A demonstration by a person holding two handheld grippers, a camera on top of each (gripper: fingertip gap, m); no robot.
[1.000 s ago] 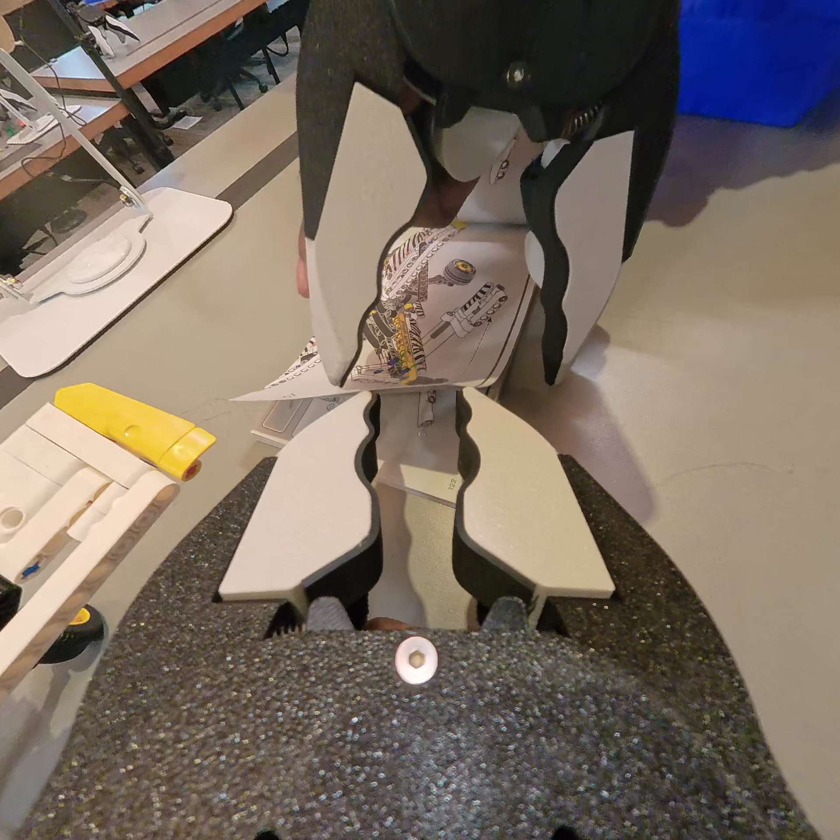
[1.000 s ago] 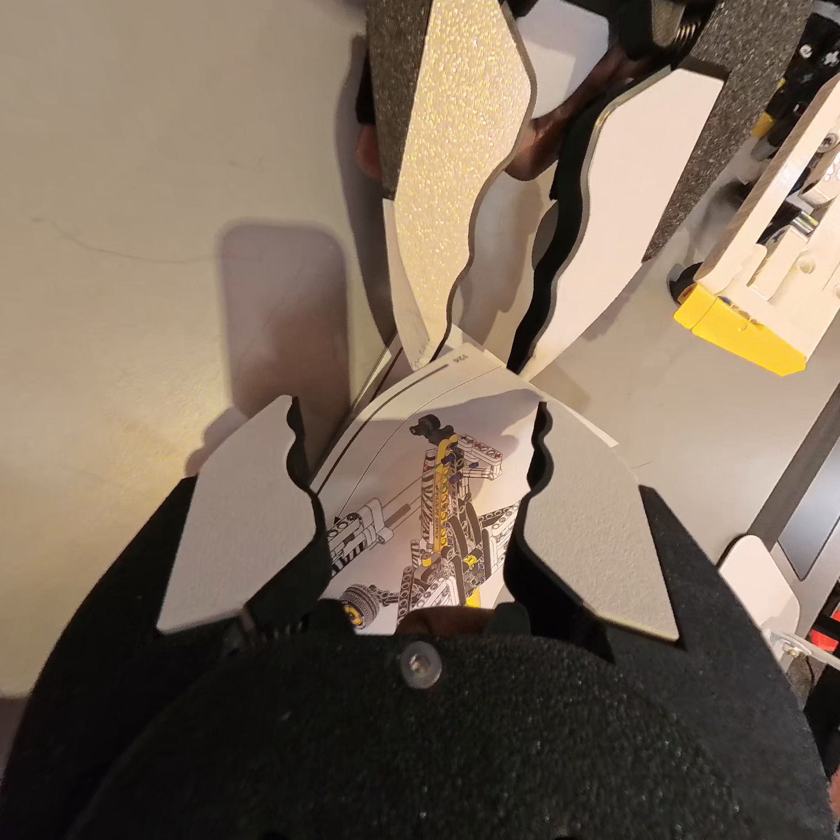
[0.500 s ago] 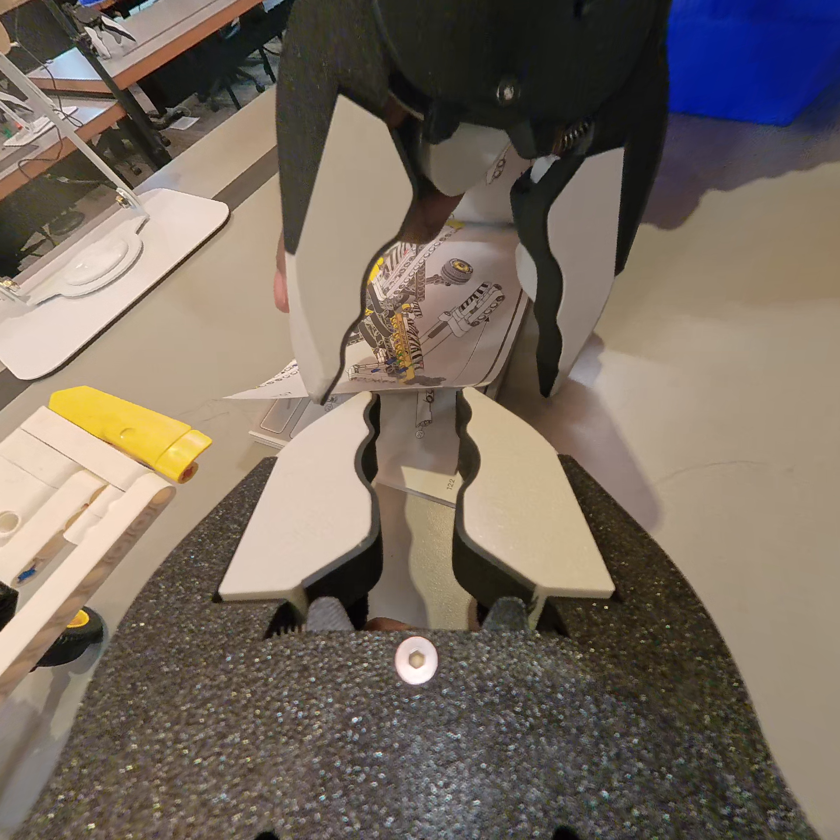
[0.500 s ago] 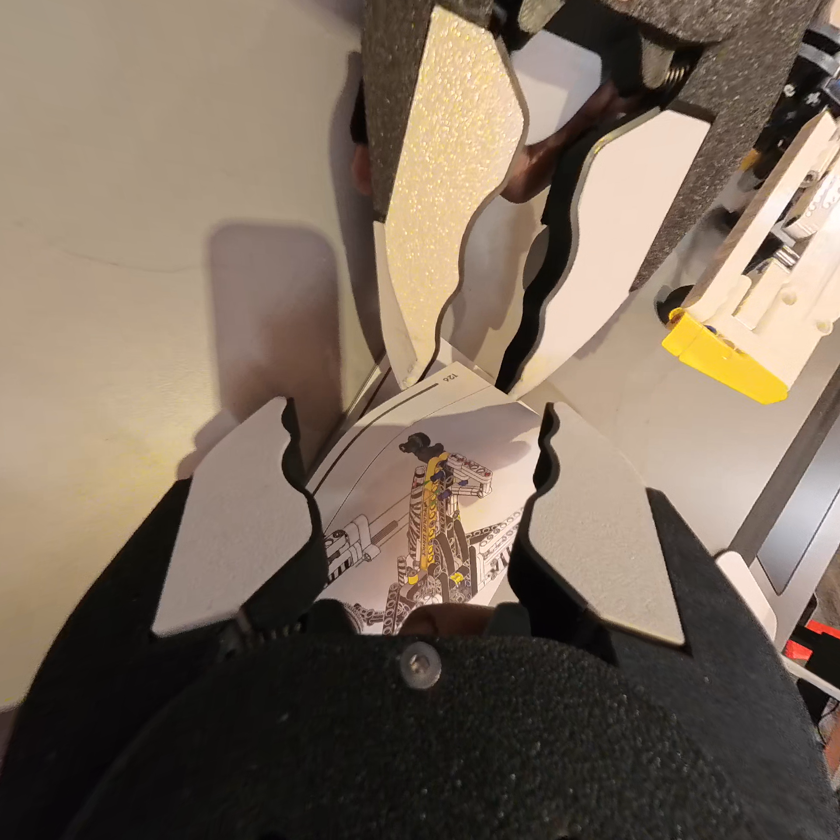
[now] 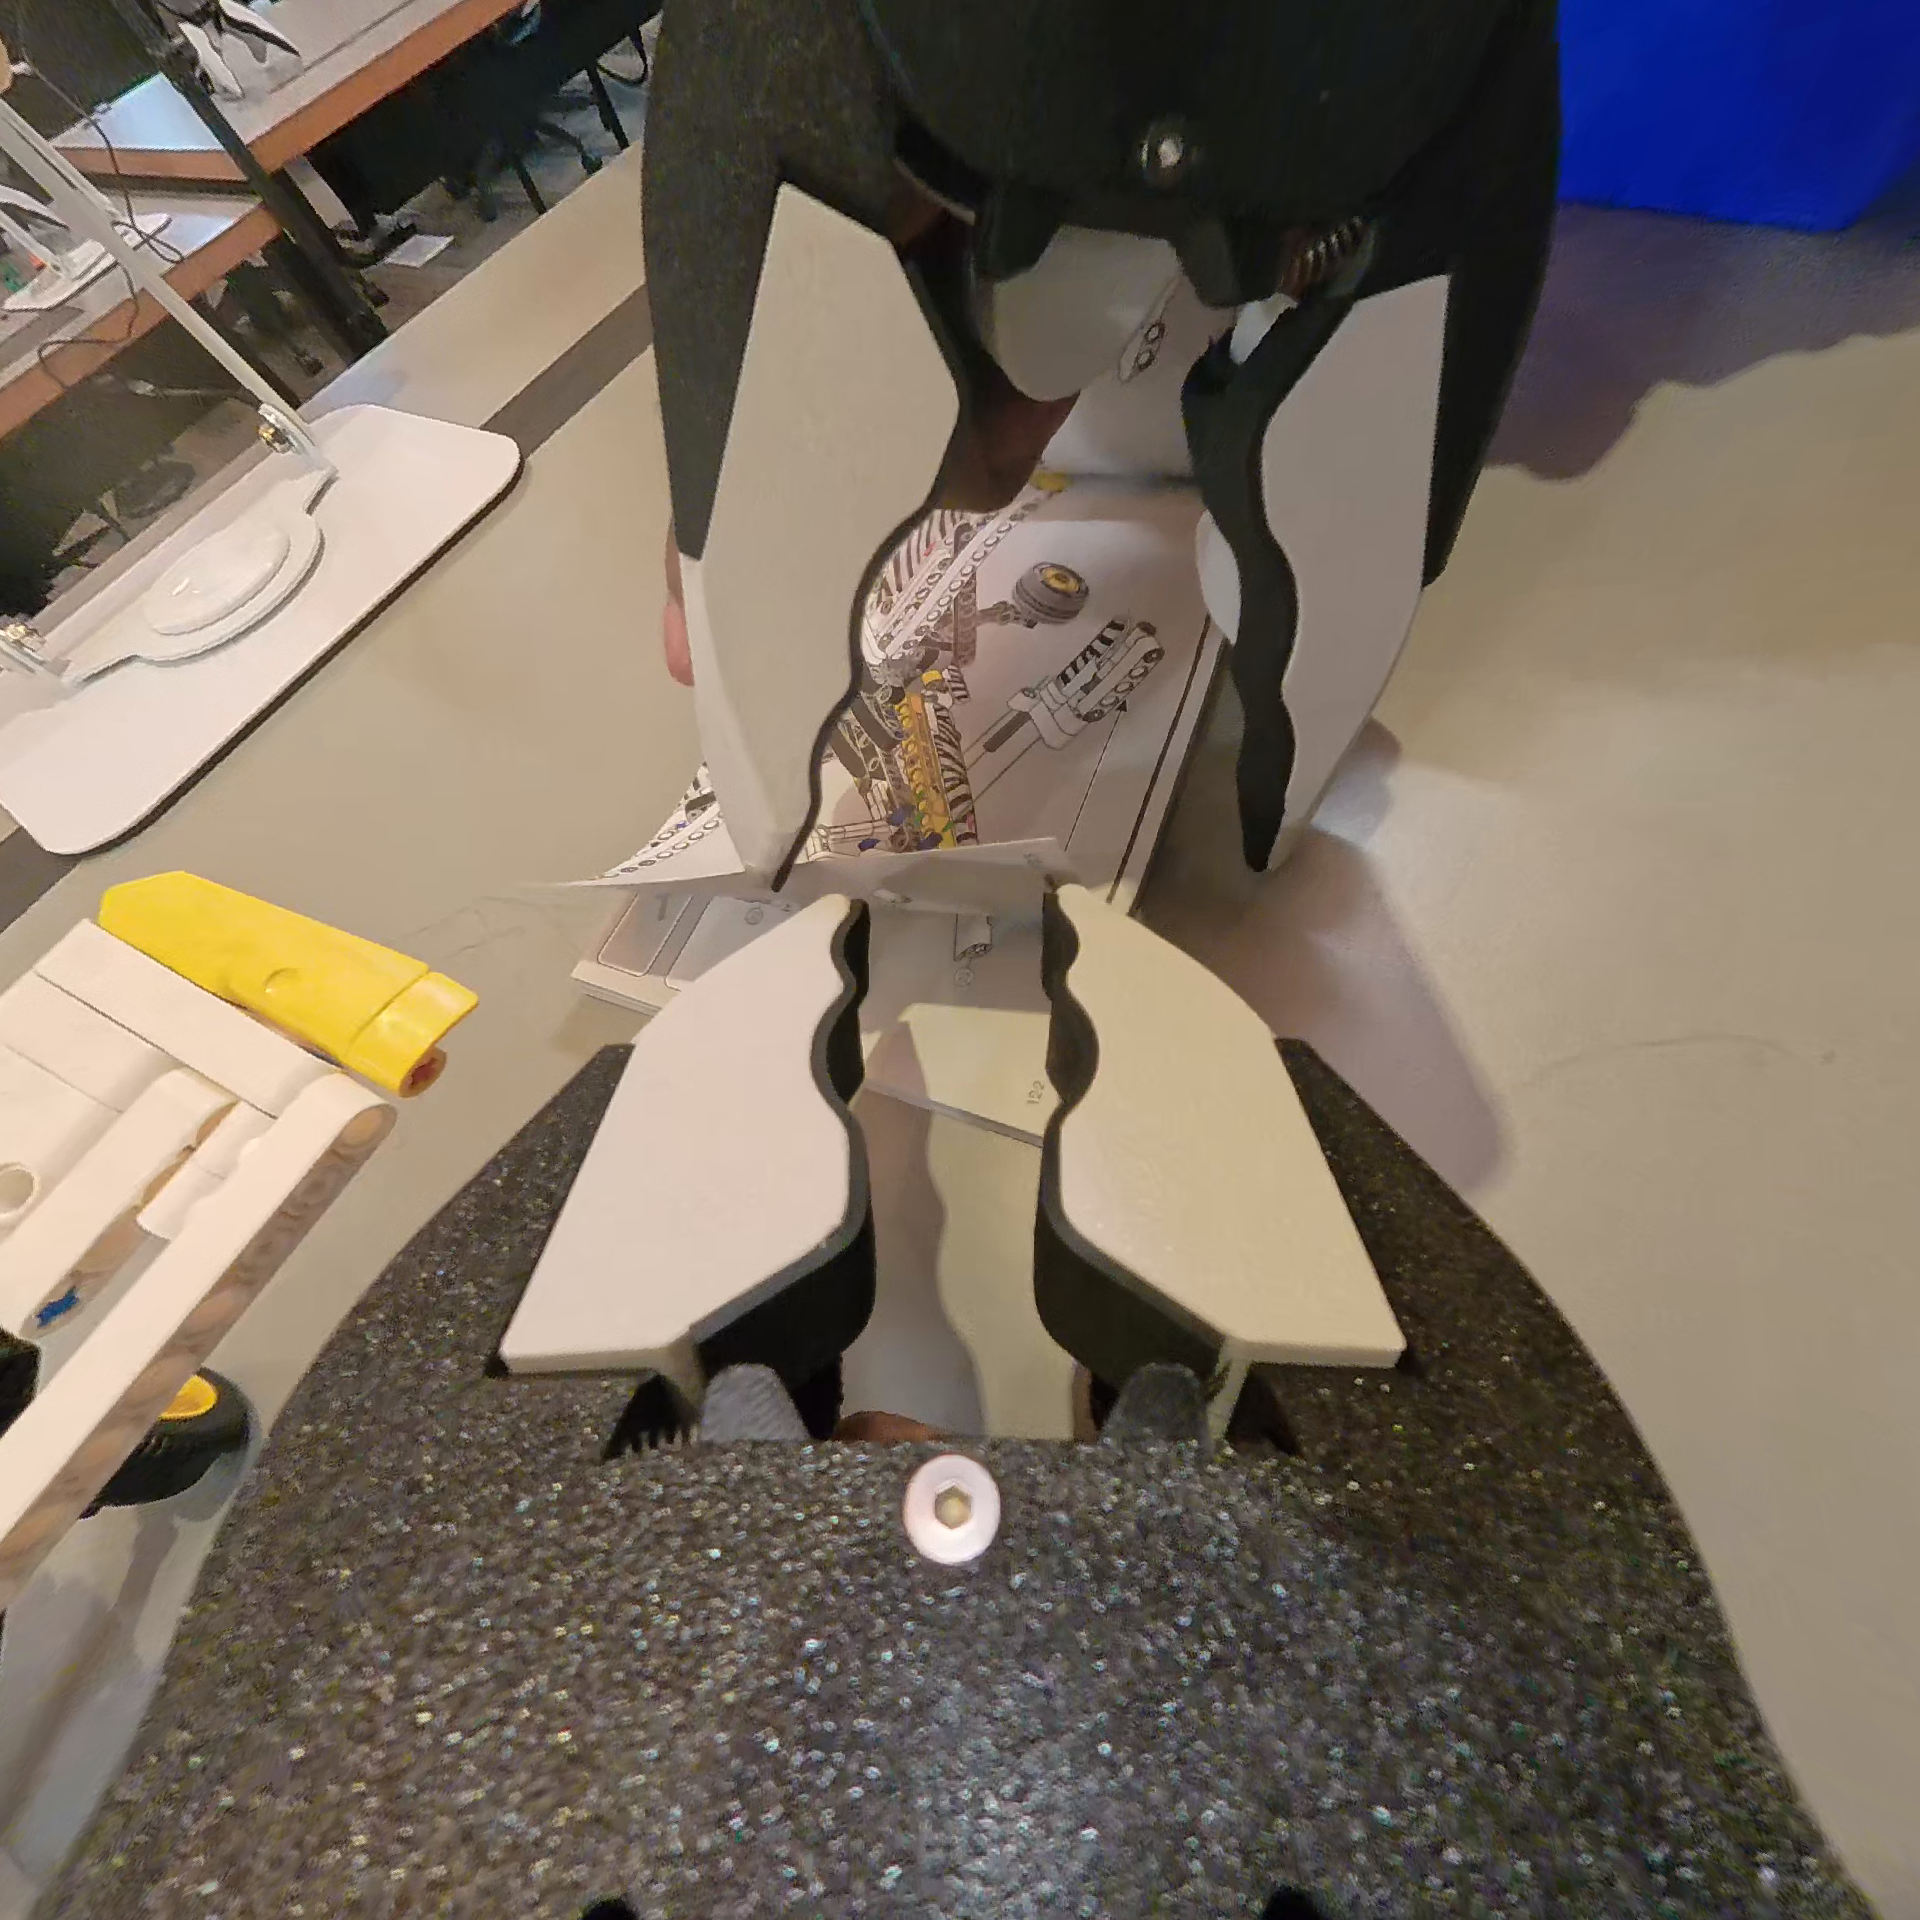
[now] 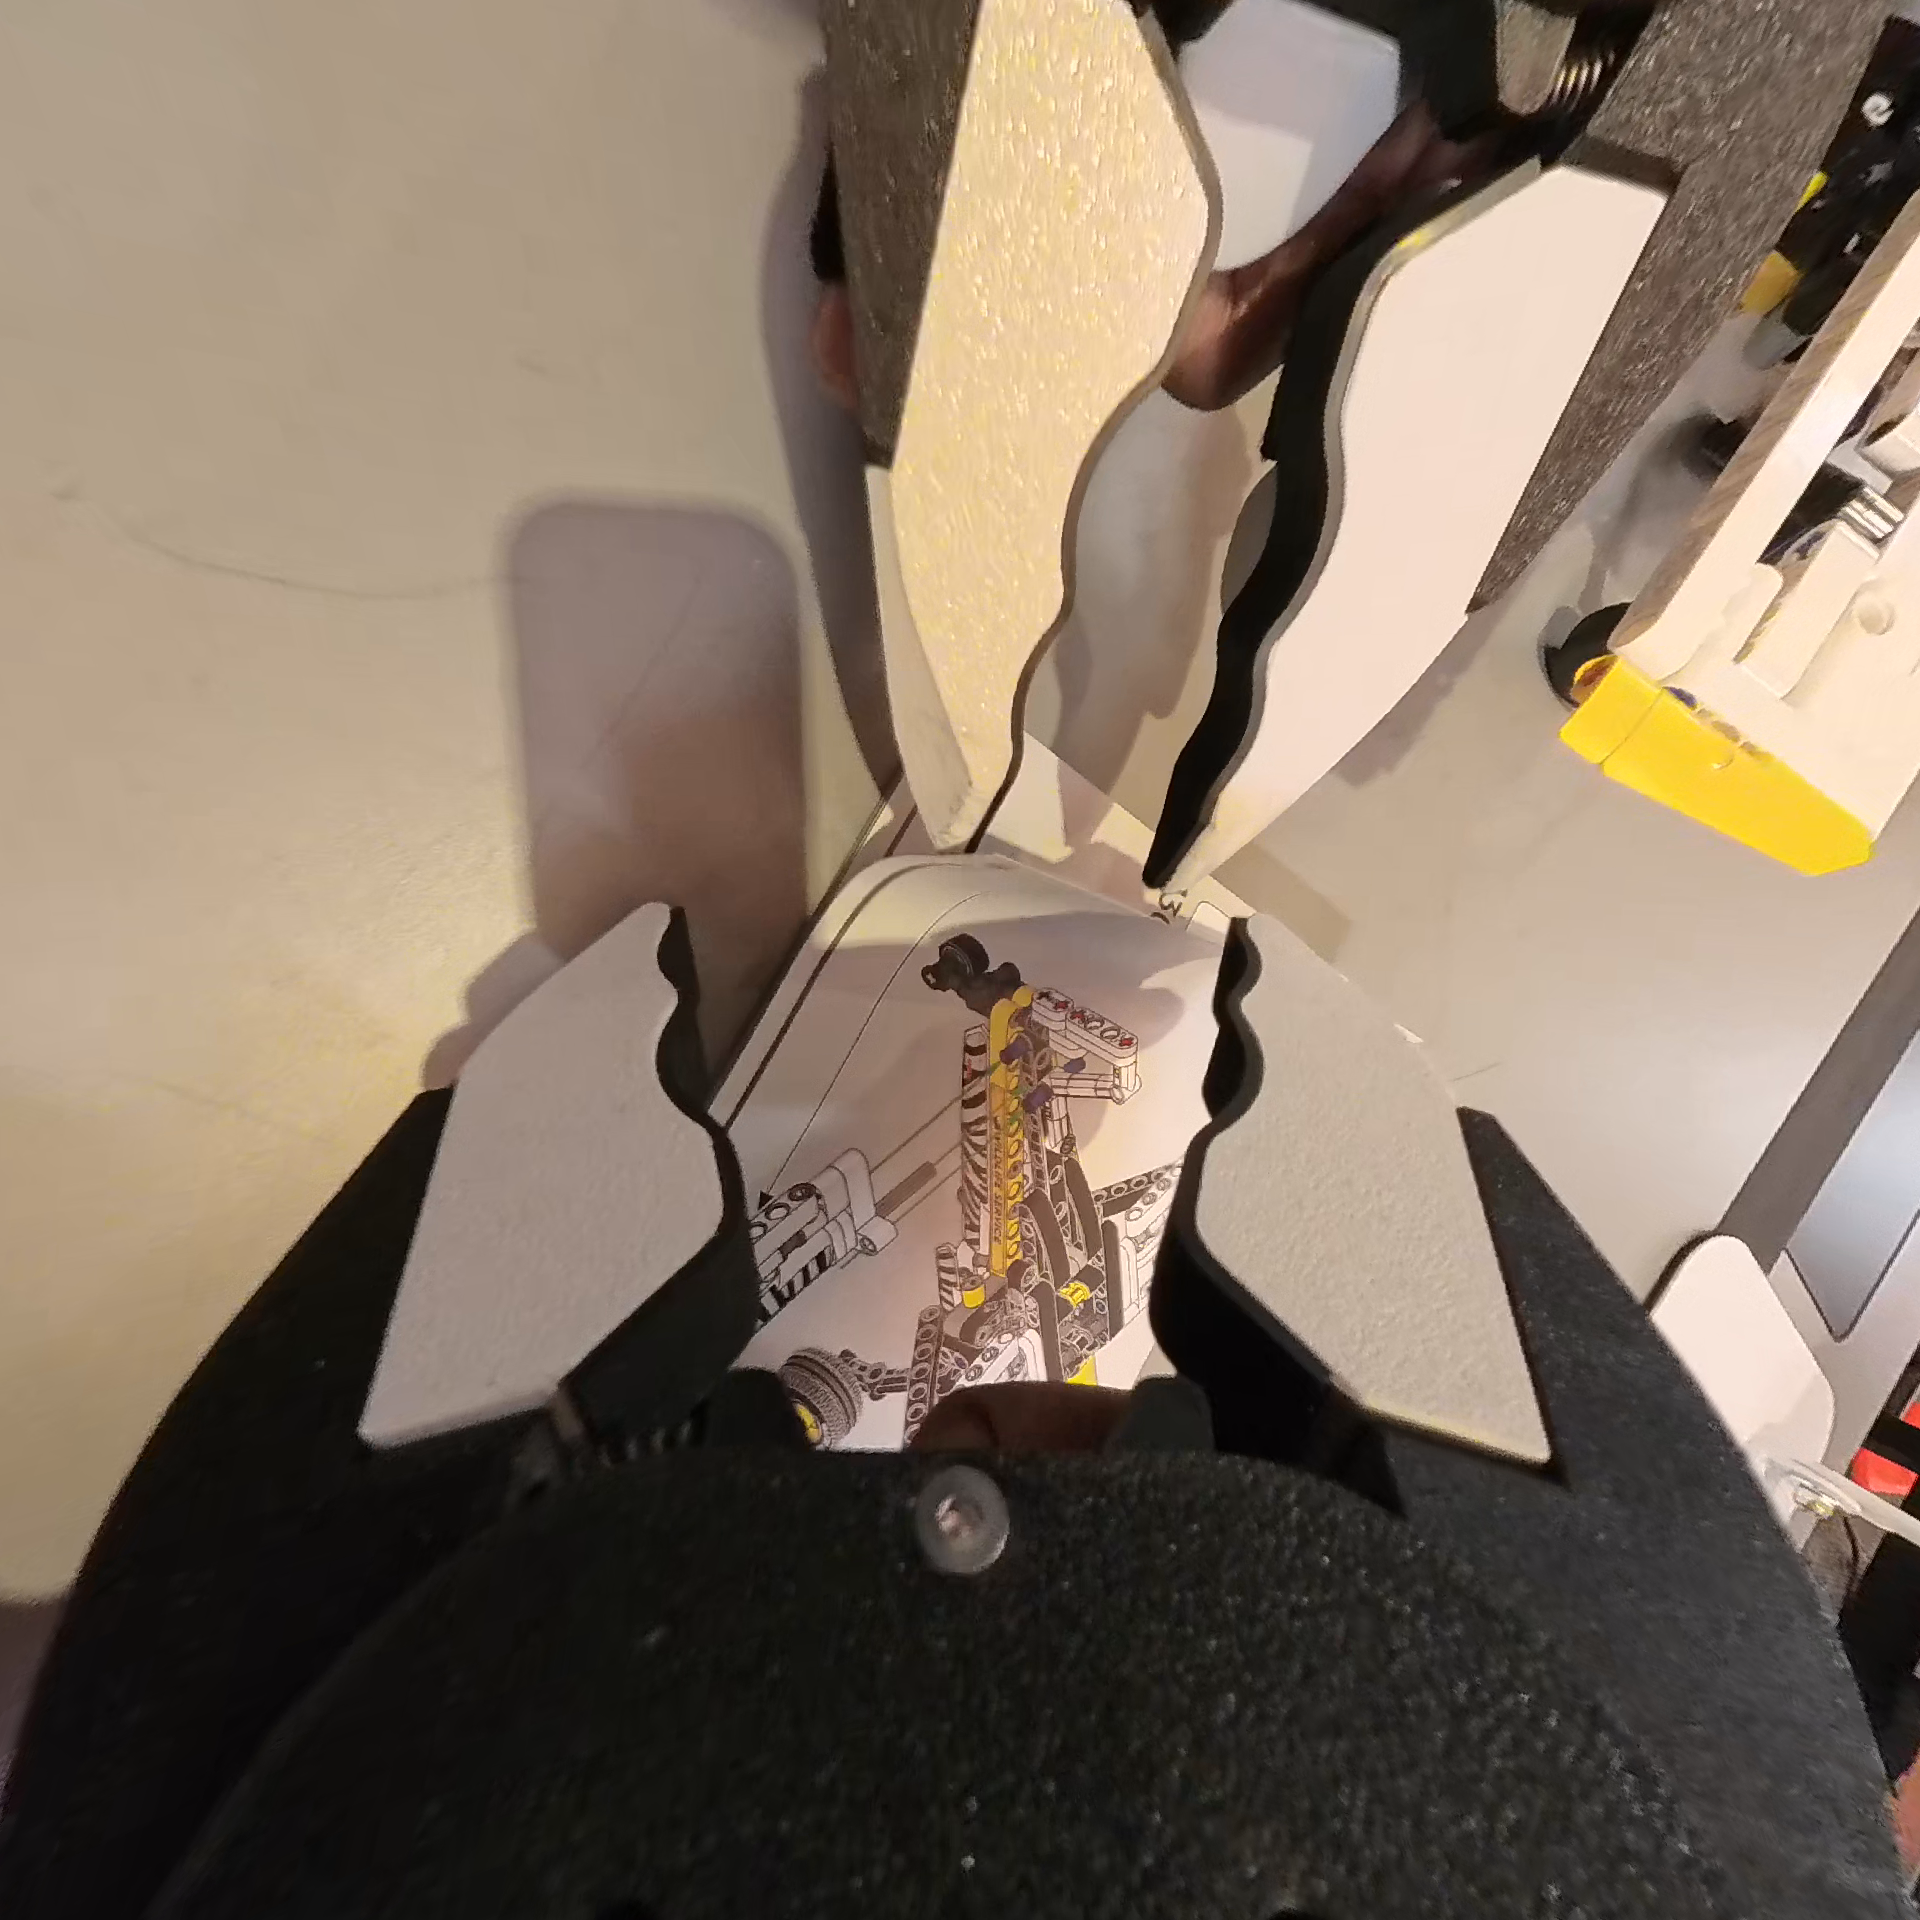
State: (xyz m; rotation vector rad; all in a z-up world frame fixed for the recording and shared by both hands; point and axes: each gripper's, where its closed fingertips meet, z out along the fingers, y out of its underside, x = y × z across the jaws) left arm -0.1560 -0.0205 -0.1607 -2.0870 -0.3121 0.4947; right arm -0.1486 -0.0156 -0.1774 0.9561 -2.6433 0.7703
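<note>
Printed paper fills the middle of the left wrist view: an instruction booklet (image 5: 997,1049) lies open on the beige desk (image 5: 1558,1039), and one page (image 5: 1039,675), bearing a drawing of a yellow and striped brick-built machine, stands lifted and curled above the rest. The left tongs (image 5: 948,914) reach in from 6 o'clock with a moderate gap between their fingers; nothing is pressed between them, and their tips sit at the near edge of the raised page. From 12 o'clock the right tongs (image 5: 1018,873) come down spread wide, astride the page, one tip at its lower edge. At 9 o'clock sits a white and yellow brick-built model (image 5: 239,1018), and at 10 o'clock a white lamp base (image 5: 312,582). A blue bin (image 5: 1735,104) shows at 1 o'clock.

From the right wrist view, the right tongs (image 6: 951,935) gape wide open, gripping nothing, with the curled page (image 6: 987,1143) bowed up between their fingers. The left tongs (image 6: 1070,862) enter from 12 o'clock, narrowly parted, their tips at the page's far edge. The model (image 6: 1714,769) lies at 2 o'clock.

As things stand, the page is up off the booklet but not laid flat on either side, and neither pair of tongs pinches it.
</note>
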